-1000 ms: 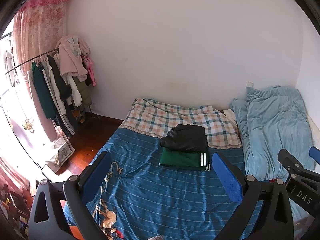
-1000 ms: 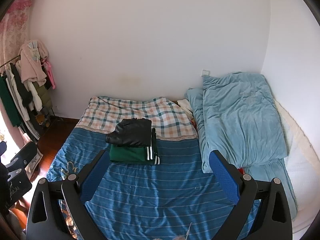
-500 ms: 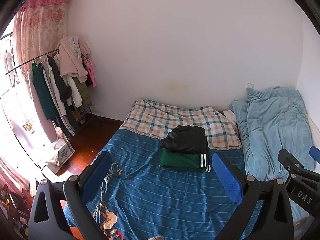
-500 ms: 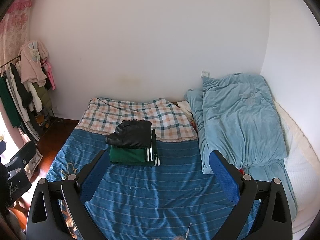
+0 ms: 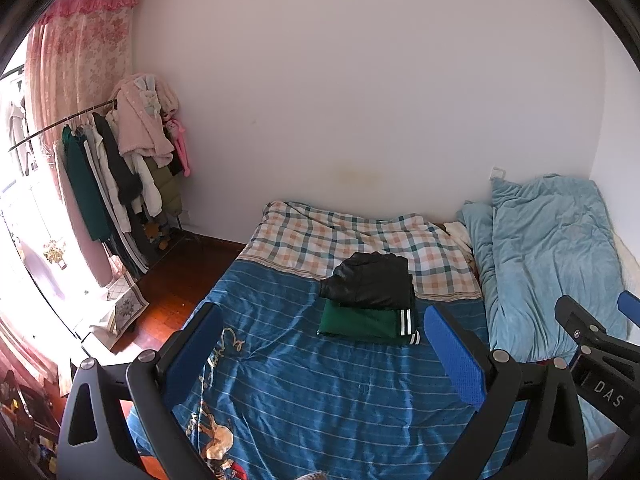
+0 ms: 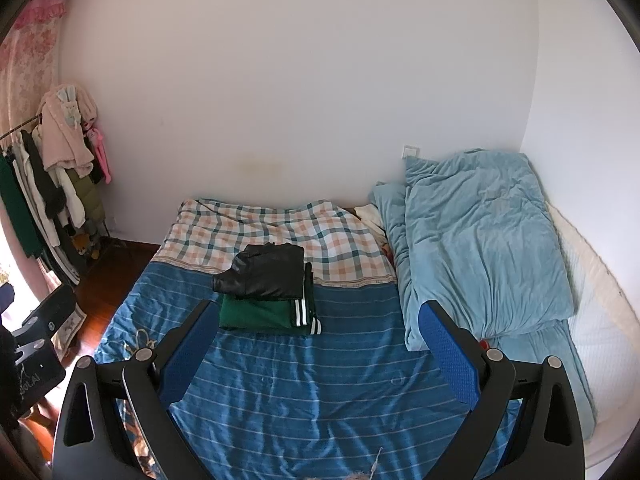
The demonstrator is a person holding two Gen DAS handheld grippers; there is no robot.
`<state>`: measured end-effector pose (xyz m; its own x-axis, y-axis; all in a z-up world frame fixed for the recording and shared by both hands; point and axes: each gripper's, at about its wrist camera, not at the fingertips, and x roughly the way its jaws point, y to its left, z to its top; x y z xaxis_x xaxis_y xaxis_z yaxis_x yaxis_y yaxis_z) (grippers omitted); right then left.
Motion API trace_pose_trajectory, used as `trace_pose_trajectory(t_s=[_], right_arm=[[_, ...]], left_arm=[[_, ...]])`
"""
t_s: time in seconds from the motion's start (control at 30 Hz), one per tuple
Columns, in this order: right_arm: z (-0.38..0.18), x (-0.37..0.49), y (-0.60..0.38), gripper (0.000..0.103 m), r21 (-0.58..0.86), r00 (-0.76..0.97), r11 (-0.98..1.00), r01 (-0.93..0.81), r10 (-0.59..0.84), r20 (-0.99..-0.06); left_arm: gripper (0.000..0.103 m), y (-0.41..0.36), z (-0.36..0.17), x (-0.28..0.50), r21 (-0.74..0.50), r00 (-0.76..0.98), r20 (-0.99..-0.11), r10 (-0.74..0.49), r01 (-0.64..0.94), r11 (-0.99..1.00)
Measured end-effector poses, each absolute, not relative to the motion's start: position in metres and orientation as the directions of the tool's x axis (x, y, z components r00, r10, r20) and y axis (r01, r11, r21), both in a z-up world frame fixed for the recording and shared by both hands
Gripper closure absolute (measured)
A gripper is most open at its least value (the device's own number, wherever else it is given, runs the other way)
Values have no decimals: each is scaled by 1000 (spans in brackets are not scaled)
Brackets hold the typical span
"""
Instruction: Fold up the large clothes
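Observation:
A folded black garment (image 5: pixel 372 280) lies on top of a folded green garment with white stripes (image 5: pixel 362 322), in the middle of the blue striped bed cover (image 5: pixel 320 392). The stack shows in the right wrist view too, black garment (image 6: pixel 266 272) on the green garment (image 6: pixel 260 314). My left gripper (image 5: pixel 320 356) is open and empty, held above the near part of the bed. My right gripper (image 6: pixel 316 348) is open and empty, to the right of the left one and short of the stack.
A checked blanket (image 5: pixel 352 236) covers the far end of the bed. A light blue duvet (image 6: pixel 480 248) is piled along the right side by the wall. A clothes rack (image 5: pixel 116 168) with hanging clothes stands at the left over wooden floor (image 5: pixel 176 276).
Both views have shifted only slightly; the grippers stay open and the stack has not moved.

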<state>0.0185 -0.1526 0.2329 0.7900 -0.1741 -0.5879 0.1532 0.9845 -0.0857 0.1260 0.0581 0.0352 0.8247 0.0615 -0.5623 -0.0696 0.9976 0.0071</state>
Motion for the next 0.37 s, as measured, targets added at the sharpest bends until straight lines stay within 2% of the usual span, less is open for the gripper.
trace_pose_trajectory(t_s=[0.37], right_arm=[[238, 23, -147, 2, -84, 794, 985, 153, -173, -583]], left_arm=[[0, 59, 36, 126, 5, 824, -562, 65, -76, 997]])
